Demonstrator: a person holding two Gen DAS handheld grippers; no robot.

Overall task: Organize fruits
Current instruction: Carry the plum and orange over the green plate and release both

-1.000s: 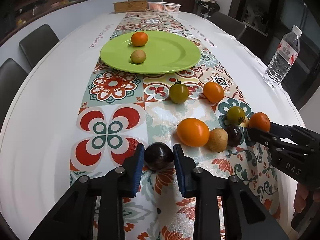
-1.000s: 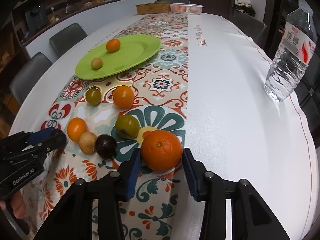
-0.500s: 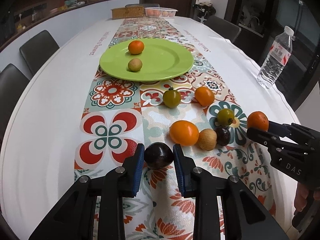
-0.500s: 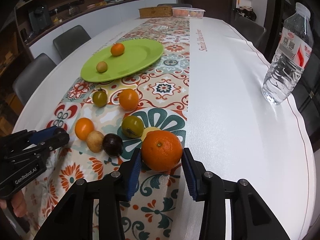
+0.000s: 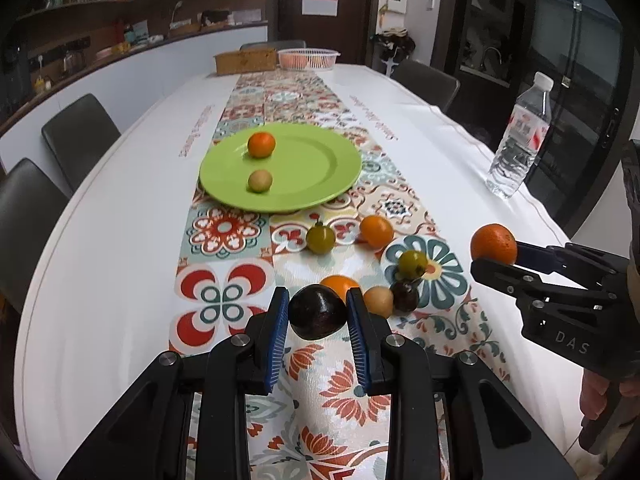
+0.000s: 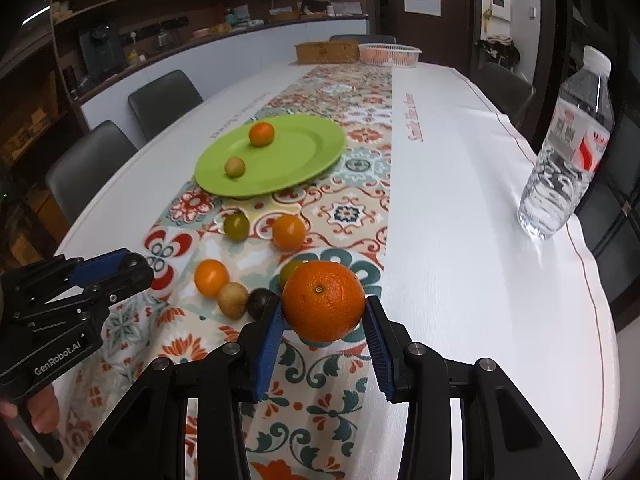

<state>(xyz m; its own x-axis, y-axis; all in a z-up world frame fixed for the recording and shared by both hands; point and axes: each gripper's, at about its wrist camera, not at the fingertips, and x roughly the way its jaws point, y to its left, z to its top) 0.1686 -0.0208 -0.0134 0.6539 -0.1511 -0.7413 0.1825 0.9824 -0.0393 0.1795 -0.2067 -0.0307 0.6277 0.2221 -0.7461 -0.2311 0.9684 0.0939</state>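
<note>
My left gripper [image 5: 318, 312] is shut on a dark purple fruit [image 5: 317, 312] and holds it above the patterned runner. My right gripper [image 6: 324, 312] is shut on a large orange [image 6: 323, 306], also lifted; it shows at the right of the left wrist view [image 5: 493, 244]. A green plate [image 5: 320, 168] farther along the runner holds a small orange [image 5: 261, 144] and a tan fruit [image 5: 260, 181]. Several loose fruits lie on the runner between plate and grippers: a green tomato [image 5: 320, 239], an orange one [image 5: 376, 231], another green one [image 5: 413, 263], a tan one [image 5: 378, 300] and a dark one [image 5: 405, 297].
A water bottle [image 6: 568, 156] stands at the table's right edge. A wooden box [image 5: 245, 61] and a white basket [image 5: 308, 59] sit at the far end. Dark chairs [image 5: 78, 136] line the left side.
Both grippers have risen from the table with their fruits held, and tilted so more of the room shows. The loose fruits and plate have not moved.
</note>
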